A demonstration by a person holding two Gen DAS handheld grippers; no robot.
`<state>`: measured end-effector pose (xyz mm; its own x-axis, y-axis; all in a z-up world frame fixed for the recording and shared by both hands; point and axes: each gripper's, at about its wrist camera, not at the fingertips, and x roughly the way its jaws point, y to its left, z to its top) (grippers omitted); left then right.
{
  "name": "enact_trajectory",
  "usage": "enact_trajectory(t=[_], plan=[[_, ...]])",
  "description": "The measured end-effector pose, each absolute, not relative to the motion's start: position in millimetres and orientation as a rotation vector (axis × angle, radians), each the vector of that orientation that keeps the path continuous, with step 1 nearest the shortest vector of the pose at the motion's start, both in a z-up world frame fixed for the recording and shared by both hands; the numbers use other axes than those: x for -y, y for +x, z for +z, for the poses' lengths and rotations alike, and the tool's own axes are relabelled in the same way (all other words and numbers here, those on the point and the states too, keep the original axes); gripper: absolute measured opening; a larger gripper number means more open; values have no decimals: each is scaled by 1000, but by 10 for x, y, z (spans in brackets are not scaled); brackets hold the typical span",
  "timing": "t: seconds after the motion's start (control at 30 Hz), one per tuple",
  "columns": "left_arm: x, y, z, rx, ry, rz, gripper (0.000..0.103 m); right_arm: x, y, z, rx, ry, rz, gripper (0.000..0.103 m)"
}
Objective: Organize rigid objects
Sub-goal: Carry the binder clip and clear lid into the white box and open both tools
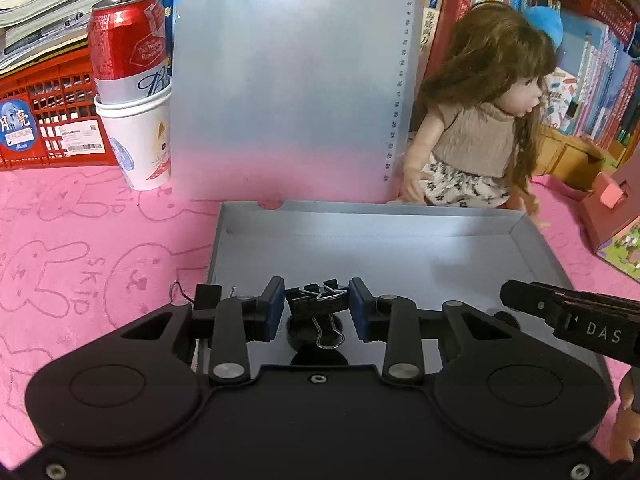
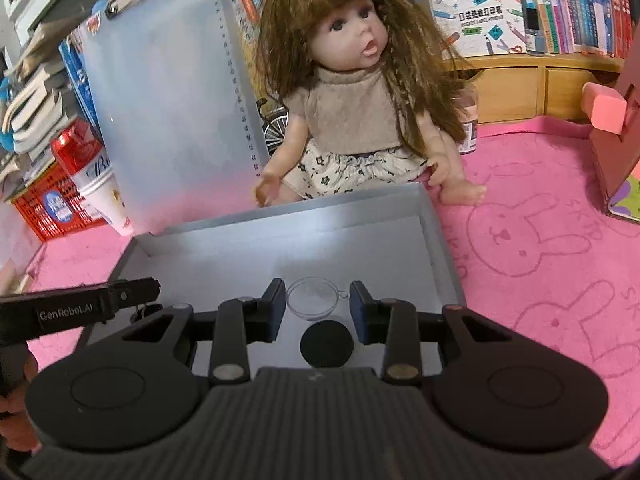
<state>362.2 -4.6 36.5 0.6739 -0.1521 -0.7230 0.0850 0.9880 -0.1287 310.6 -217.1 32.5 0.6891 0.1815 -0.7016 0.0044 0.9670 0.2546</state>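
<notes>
A shallow grey cardboard box (image 1: 400, 236) (image 2: 280, 240) lies open on the pink cloth. My left gripper (image 1: 317, 288) hovers over its near left part, shut on a black binder clip (image 1: 316, 302) whose wire handles hang down. A black round disc (image 1: 304, 334) lies on the box floor under it. My right gripper (image 2: 317, 290) is over the box's near middle, shut on a clear round plastic cap (image 2: 310, 298) with a small loop. The black disc (image 2: 326, 344) lies just below that cap in the right wrist view. Each view shows the other gripper's finger at its edge.
A long-haired doll (image 2: 352, 120) sits right behind the box. A translucent clipboard (image 1: 288, 80) stands upright behind it. At the left are a red can in a paper cup (image 1: 132, 92) and a red basket (image 1: 48, 120); at the right is a pink toy house (image 1: 616, 220). Books line the back.
</notes>
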Motion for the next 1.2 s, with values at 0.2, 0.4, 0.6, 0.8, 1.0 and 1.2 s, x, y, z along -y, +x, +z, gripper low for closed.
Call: enact_trajectory(t=[0.2, 0.4, 0.6, 0.8, 1.0, 1.2], plan=[[45, 3647, 302, -835, -73, -133, 33, 2143, 3141, 275, -818, 220, 98, 41], [53, 3658, 267, -838, -69, -130, 33, 2138, 3161, 247, -826, 209, 93, 41], [75, 3643, 250, -834, -52, -140, 33, 2120, 3197, 231, -821, 188, 96, 40], [101, 3623, 252, -829, -42, -145, 33, 2084, 3232, 215, -823, 171, 99, 40], [113, 3563, 278, -803, -25, -153, 39, 2054, 3217, 215, -827, 150, 104, 57], [121, 3495, 336, -789, -22, -153, 43, 2045, 3157, 258, -806, 143, 109, 64]])
